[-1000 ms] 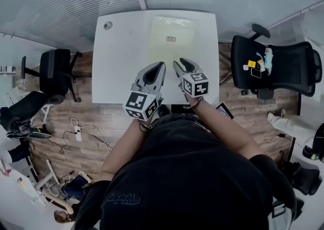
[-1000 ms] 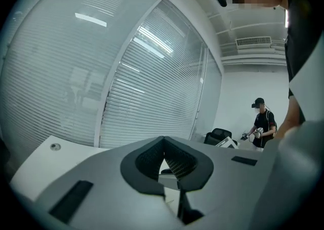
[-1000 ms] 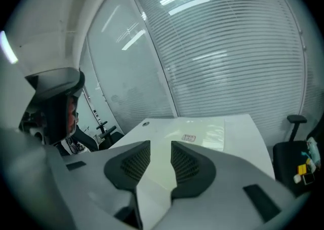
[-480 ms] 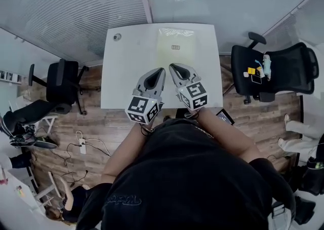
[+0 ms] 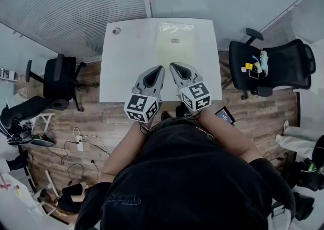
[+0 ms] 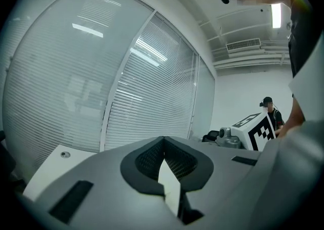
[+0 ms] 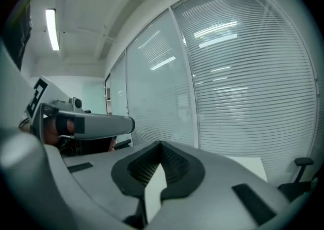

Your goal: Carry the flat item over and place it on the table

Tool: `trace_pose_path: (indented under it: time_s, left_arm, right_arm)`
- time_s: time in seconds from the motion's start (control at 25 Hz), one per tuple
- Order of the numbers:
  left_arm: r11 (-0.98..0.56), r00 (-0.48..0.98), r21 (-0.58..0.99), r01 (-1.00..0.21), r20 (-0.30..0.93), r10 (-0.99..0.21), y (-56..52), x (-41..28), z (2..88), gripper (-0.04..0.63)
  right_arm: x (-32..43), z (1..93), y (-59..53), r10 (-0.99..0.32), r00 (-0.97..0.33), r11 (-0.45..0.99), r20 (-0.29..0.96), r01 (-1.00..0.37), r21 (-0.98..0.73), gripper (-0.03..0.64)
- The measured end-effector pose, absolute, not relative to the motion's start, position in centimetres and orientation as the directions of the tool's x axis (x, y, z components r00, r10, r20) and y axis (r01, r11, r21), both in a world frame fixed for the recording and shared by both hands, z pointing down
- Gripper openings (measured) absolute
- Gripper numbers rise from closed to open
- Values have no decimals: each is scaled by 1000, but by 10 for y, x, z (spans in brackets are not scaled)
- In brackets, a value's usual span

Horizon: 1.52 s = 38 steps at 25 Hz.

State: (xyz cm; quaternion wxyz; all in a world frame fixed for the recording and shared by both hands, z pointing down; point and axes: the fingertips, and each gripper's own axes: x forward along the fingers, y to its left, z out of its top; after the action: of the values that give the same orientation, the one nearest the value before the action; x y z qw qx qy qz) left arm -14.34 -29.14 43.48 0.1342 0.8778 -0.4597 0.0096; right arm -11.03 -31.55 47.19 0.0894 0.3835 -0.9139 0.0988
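- Head view: the flat sheet (image 5: 175,51), pale yellow with a small label, lies on the white table (image 5: 126,56). It sits right of the middle and reaches from the far edge toward the near one.
- Your left gripper (image 5: 160,68) and right gripper (image 5: 173,65) hover side by side over the near edge. Each has its jaws together and carries nothing, and the sheet lies just beyond their tips.
- The sheet looks thin, light and limp, probably slick plastic.
- Lifted by one point it would likely sag, so take it by two corners of one edge, one tong on each.
- It lies flush, so the pads get little to bite. Sliding it past the table's edge first would help.
- A cable grommet (image 5: 117,31) marks the far left corner.
- One office chair (image 5: 55,74) stands off the left edge.
- A second chair (image 5: 273,67), with small things on its seat, stands off the right edge.
- A dark tablet (image 5: 224,115) lies on the floor by your right arm.
- Nothing stands between the tongs and the sheet.
- Left gripper view: the left gripper (image 6: 163,139) has its tips meeting. The pale sliver behind them looks like table surface, not a held thing. The grommet corner shows low left and the blinds (image 6: 142,97) ahead, while the sheet is hidden.
- Right gripper view: the right gripper (image 7: 161,145) has just been closing its jaws, which now meet on nothing. A table corner (image 7: 248,165) shows at right, and the sheet is out of view.
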Motion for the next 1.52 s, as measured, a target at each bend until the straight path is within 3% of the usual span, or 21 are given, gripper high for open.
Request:
trace_pose_path:
  time_s: [0.68, 1.12, 1.52]
  left_arm:
    - [-555, 571, 136, -821, 173, -803, -239, -59, 426, 14]
    - [-525, 550, 166, -834, 189, -814, -169, 25, 443, 14]
    - [-459, 485, 168, -872, 183, -855, -112, 57, 451, 14]
  right_arm:
    - [-29, 460, -263, -677, -712, 708, 188, -699, -98, 21]
    - [49, 463, -185, -651, -736, 737, 185, -671, -79, 21]
    - [92, 467, -129, -617, -766, 766, 181, -637, -85, 21]
